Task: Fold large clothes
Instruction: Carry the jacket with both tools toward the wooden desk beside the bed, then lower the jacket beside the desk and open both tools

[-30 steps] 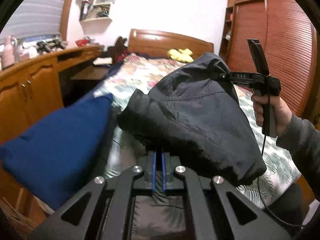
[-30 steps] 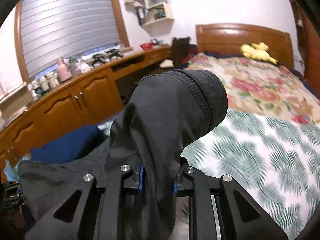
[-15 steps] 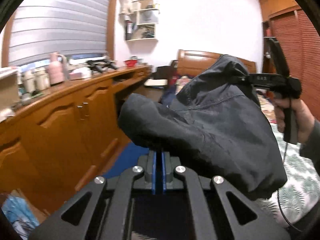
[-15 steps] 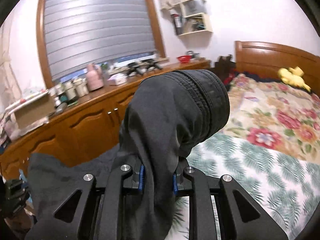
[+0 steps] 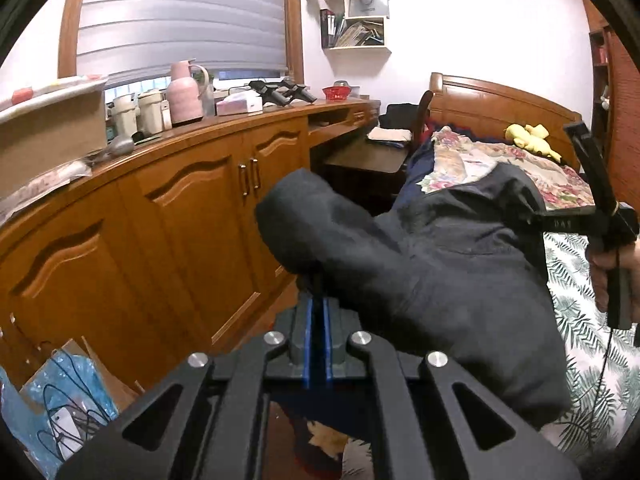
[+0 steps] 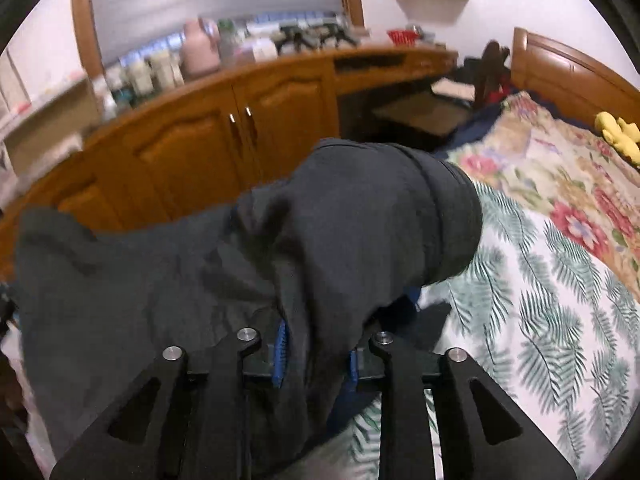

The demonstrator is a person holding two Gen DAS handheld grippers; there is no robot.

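— Bedroom with wooden cabinets [image 5: 192,216] along one wall is showing behind everything; where is the garment sitting?

— A dark garment [image 5: 440,272] is hanging in the air between the two tools, beside the bed [image 6: 560,280] and in front of the cabinets. One bunched end is bulging above the left gripper [image 5: 316,320], whose blue-padded fingers [image 5: 307,332] are pressing together on a thin fold of the cloth.

— And the other end?

— In the right wrist view the right gripper [image 6: 316,344] is clamping a thick fold of the garment [image 6: 340,240]; its fingers [image 6: 280,344] are standing slightly apart with cloth filling the gap. A ribbed hem is curling over above them. From the left view, the right hand [image 5: 612,272] is gripping that tool's handle at the far right edge.

— What is lying around it?

— Leaf-print and floral bedding is covering the bed, a yellow plush toy [image 5: 528,140] is resting near the headboard, and a pink flask [image 5: 185,92] is standing on the tabletop under the window blind.
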